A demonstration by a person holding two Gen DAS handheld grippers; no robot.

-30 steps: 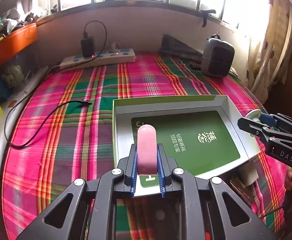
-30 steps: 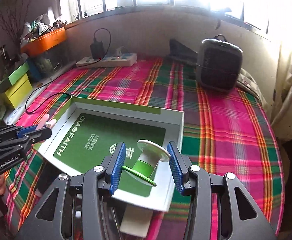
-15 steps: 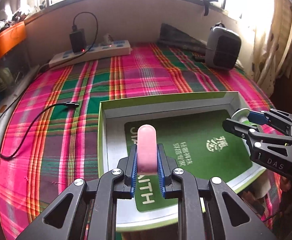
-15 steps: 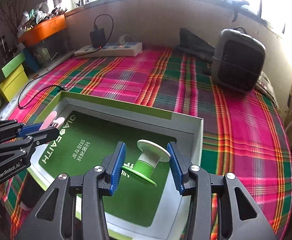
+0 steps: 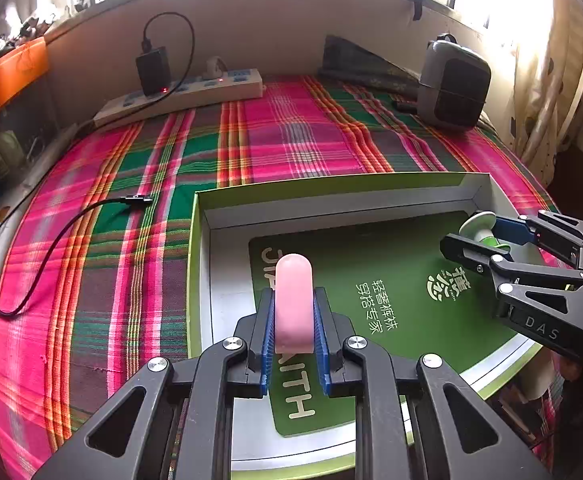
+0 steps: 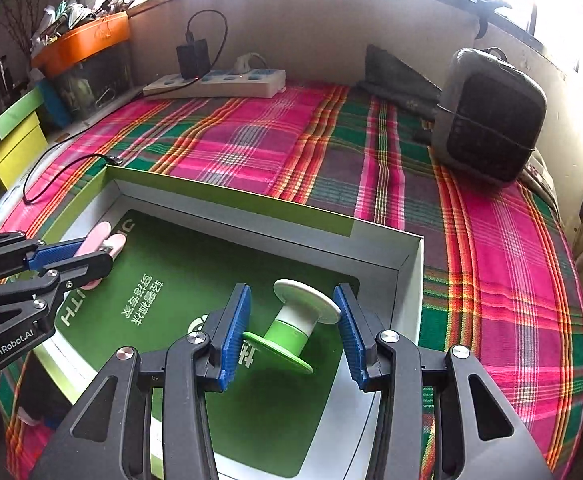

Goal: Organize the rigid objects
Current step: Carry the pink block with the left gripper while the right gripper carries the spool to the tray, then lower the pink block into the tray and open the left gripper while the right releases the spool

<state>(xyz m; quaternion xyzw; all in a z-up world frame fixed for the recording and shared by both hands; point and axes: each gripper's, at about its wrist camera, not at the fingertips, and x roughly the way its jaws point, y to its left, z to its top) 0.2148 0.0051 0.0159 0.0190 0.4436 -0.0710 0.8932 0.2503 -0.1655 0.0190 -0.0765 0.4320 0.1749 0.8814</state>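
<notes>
- The left wrist view shows the left gripper point(image 5: 293, 320) pinching a pink rounded piece point(image 5: 293, 304) tight between its blue pads, above the near-left part of the shallow box lid point(image 5: 331, 208).
- Only the right wrist view shows that pink thing as a clip with two prongs point(image 6: 101, 240).
- The right gripper point(image 6: 291, 330) clamps a green-and-white spool point(image 6: 293, 322) by its flanges, tilted, over the lid's far-right corner.
- The lid's green printed floor holds nothing else; it lies on a plaid cloth point(image 5: 131, 248).
- A power strip point(image 6: 219, 82) and a grey heater point(image 6: 491, 116) stand well behind.
</notes>
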